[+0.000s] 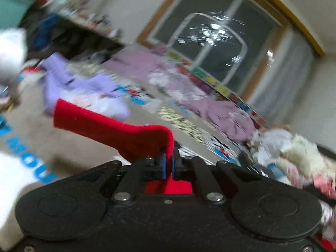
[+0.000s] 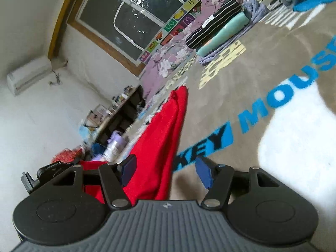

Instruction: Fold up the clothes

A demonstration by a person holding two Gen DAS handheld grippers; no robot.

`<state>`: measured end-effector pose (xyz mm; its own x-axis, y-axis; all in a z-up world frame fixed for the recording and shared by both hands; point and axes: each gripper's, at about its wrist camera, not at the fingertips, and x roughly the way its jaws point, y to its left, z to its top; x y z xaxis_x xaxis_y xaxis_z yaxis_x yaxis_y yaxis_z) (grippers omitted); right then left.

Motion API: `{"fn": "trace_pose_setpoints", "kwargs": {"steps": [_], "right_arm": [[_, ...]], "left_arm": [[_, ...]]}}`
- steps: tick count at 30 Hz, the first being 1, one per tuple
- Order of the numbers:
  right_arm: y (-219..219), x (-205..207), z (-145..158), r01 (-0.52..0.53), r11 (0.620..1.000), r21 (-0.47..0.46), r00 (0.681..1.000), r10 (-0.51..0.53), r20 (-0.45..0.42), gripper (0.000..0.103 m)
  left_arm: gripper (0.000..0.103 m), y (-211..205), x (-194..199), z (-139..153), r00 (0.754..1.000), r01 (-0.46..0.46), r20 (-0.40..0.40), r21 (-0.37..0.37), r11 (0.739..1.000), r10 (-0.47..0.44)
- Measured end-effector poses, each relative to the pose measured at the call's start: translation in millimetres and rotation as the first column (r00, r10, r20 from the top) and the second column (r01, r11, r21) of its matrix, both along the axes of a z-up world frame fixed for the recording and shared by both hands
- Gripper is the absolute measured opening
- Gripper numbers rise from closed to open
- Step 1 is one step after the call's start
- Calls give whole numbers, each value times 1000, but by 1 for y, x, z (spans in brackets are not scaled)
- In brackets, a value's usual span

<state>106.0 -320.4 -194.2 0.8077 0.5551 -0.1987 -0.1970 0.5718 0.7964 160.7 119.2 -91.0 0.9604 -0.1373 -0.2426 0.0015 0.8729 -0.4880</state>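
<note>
The left gripper [image 1: 168, 163] is clamped on a fold of the soft red knit garment [image 1: 109, 130], which trails up and leftward from its blue pads above the beige carpet with blue lettering [image 1: 27, 155]; this view is motion-blurred. The right gripper [image 2: 166, 172] stands wide apart, holding nothing; the red garment [image 2: 161, 138] hangs beside its left pad; folded striped and mint clothes [image 2: 218, 31] lie stacked further off.

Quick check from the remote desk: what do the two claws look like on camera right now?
The left claw has a matte black body with two round housings, black linkage bars on silver pivot bolts, and blue pads on its fingers. The right claw has the same black discs, links and silver bolts, plus a grey ribbed centre panel bearing a small emblem, and dark blue pads. No cables or sleeves show.
</note>
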Motion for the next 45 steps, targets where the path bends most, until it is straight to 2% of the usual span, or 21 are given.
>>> {"fn": "trace_pose_setpoints", "kwargs": {"steps": [5, 11, 19, 24, 26, 28, 32, 35, 37, 38, 39, 43, 45], "right_arm": [[-11, 4, -1, 20, 996, 86, 1000, -20, -2, 63], [-20, 8, 2, 23, 989, 144, 1000, -24, 5, 63], [-20, 12, 7, -19, 980, 196, 999, 12, 34, 62], [-28, 13, 4, -4, 967, 256, 1000, -4, 29, 62], [-31, 14, 1, 5, 960, 279, 1000, -11, 18, 62], [-34, 16, -2, 14, 954, 301, 1000, -17, 7, 62], [-34, 20, -6, 21, 953, 302, 1000, -17, -15, 64], [-31, 25, -9, 20, 960, 280, 999, -11, -31, 66], [-30, 28, -11, 17, 963, 268, 999, -6, -42, 66], [-30, 29, -13, 17, 965, 263, 999, -5, -46, 66], [-29, 29, -13, 16, 966, 257, 999, -4, -48, 66], [-27, 29, -13, 8, 972, 234, 999, 3, -47, 66], [-26, 29, -11, 4, 976, 219, 999, 8, -53, 66]], "left_arm": [[2, -58, -9, 16, 995, 83, 39, 158, 984, -90], [1, -120, -14, 18, 980, 172, 37, 318, 932, -194], [1, -194, -19, 4, 948, 284, -17, 489, 825, -316], [1, -235, -32, -14, 920, 351, -66, 581, 735, -387], [1, -247, -36, -21, 908, 378, -90, 598, 707, -409], [1, -257, -38, -28, 901, 394, -108, 614, 685, -421], [1, -263, -37, -40, 882, 439, -155, 613, 656, -445], [2, -264, -38, -49, 867, 470, -179, 609, 639, -466], [21, -263, -40, -50, 844, 509, -195, 586, 631, -499], [39, -262, -42, -50, 832, 528, -202, 573, 627, -516], [43, -256, -45, -46, 826, 534, -195, 568, 626, -528], [43, -232, -59, -26, 805, 554, -160, 549, 626, -572], [42, -200, -60, -9, 845, 500, -114, 515, 696, -522]]}}
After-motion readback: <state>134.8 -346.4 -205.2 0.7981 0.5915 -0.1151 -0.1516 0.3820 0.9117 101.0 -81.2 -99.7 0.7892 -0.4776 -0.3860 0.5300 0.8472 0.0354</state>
